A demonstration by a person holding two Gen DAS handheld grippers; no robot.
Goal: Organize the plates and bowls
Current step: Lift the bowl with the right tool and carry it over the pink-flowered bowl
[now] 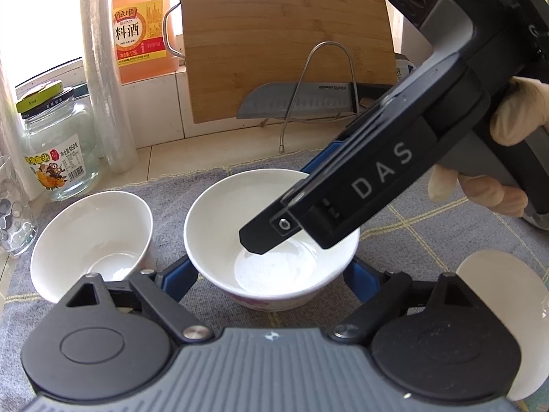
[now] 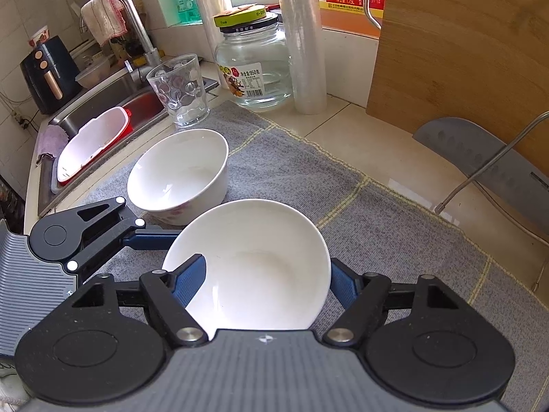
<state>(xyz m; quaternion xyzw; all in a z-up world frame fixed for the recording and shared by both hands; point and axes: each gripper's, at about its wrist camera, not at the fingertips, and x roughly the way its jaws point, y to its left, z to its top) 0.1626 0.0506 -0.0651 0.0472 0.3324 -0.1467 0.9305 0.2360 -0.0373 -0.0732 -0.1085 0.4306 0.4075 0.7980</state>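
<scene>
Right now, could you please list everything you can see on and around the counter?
near bowl: one, white, on mat, between left tool's fingers
second bowl: one, white, on mat beside it
plate: one, white, mat's right edge
mat: one, grey, on counter
glass: one, clear, behind second bowl
jar: one, clear, green lid, behind mat
bottle: one, orange, left of board
cutting board: one, wooden, leaning at back
knife: one, grey, before board
sink: one, steel, holds red-and-white basin
left tool: one, black, around near bowl
right tool: one, black, one finger inside near bowl
gloved hand: one, pale, on right tool's handle
</scene>
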